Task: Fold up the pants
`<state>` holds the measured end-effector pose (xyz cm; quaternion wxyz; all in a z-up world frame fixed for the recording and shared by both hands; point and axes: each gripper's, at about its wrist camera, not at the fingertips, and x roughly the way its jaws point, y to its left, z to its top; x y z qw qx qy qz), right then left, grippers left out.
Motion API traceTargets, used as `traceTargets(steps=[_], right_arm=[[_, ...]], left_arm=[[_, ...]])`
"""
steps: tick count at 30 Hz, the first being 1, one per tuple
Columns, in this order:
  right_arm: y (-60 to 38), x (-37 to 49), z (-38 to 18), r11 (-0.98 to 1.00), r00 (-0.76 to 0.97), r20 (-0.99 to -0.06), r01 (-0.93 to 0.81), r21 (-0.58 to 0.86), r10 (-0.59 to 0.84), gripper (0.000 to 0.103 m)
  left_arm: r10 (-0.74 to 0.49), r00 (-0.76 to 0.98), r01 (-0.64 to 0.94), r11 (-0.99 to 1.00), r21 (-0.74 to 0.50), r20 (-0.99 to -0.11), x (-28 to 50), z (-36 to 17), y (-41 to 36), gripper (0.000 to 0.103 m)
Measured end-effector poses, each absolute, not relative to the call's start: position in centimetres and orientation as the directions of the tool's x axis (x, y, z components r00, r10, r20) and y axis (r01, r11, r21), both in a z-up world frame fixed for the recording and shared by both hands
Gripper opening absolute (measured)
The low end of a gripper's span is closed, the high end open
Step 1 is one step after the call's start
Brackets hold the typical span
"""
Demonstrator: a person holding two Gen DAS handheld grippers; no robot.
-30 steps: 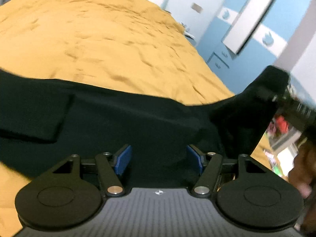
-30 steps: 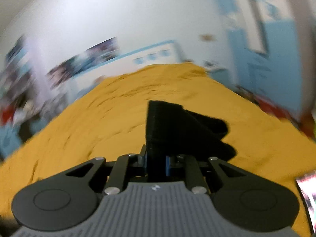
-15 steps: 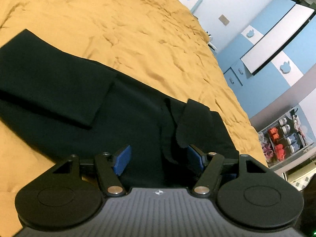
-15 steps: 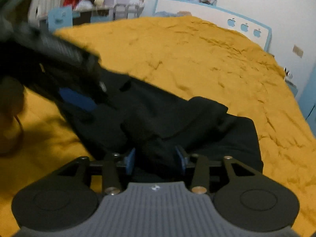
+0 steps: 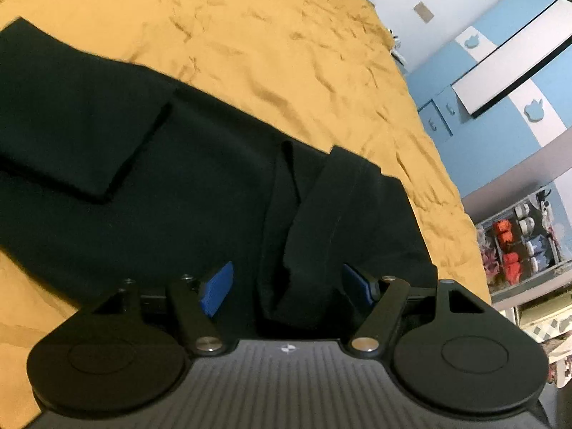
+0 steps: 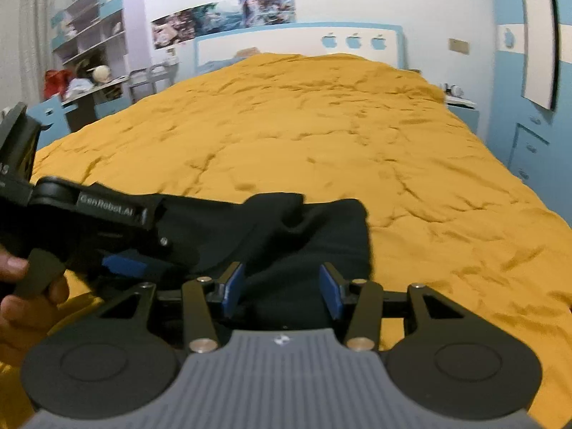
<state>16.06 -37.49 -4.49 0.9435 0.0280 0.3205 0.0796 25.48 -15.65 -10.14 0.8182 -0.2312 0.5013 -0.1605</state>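
Black pants [image 5: 178, 196] lie across the orange bedspread [image 5: 268, 53], with one leg end folded back on the left and a rumpled fold at the right end. My left gripper [image 5: 286, 282] hangs low over that fold, its jaws opening; the blue pads [image 5: 216, 287] stand clear of the cloth between them. In the right wrist view the pants [image 6: 286, 221] lie bunched just ahead. My right gripper [image 6: 282, 286] has cloth between its pads, which do not press on it, and its jaws are opening. The left gripper [image 6: 143, 254] shows at left, held by a hand [image 6: 21, 286].
The orange bed [image 6: 304, 125] runs back to a white and blue headboard [image 6: 296, 43]. A blue wardrobe [image 5: 500, 107] and a shelf of small items [image 5: 518, 243] stand to the right. Shelves and a desk [image 6: 82, 71] are at the far left, a nightstand [image 6: 461, 107] at the right.
My right gripper, shut on a raised pants end before, has opened and let it drop onto the pants. Both grippers have sunk toward the bed.
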Motion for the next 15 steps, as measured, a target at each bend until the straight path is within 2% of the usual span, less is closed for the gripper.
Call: traceTargets(steps=[3,4,6,7,8,10,15], right_arm=[[-38.4,16.1,-4.9,0.988,0.783,-0.605,-0.071,0.14,0.142,0.045],[-38.6,16.0,-5.1,0.986,0.783,-0.606,-0.056,0.156,0.141,0.045],[-39.2,15.9,-5.1,0.982,0.785,-0.603,-0.033,0.186,0.14,0.046],[-39.4,15.8,-5.1,0.98,0.787,-0.601,-0.025,0.196,0.14,0.046],[-39.5,15.7,-5.0,0.979,0.789,-0.598,-0.02,0.201,0.139,0.046],[-39.4,15.8,-5.0,0.978,0.791,-0.595,-0.018,0.207,0.141,0.046],[-38.9,15.9,-4.0,0.975,0.8,-0.576,-0.047,0.216,0.166,0.046]], left_arm=[[-0.514,0.411,0.016,0.83,-0.558,-0.753,25.8,-10.5,-16.0,0.084],[-0.526,0.398,0.024,0.825,-0.565,-0.751,25.9,-10.4,-16.1,0.08],[-0.523,0.411,0.033,0.827,-0.562,-0.747,25.9,-10.0,-16.2,0.051],[-0.511,0.427,0.04,0.835,-0.549,-0.746,26.0,-9.7,-16.2,0.024],[-0.507,0.441,0.046,0.837,-0.546,-0.741,25.9,-9.5,-16.0,0.013],[-0.539,0.456,0.046,0.809,-0.586,-0.708,25.7,-9.1,-15.2,0.009],[-0.544,0.523,0.042,0.785,-0.618,-0.656,25.2,-7.7,-13.0,0.006]])
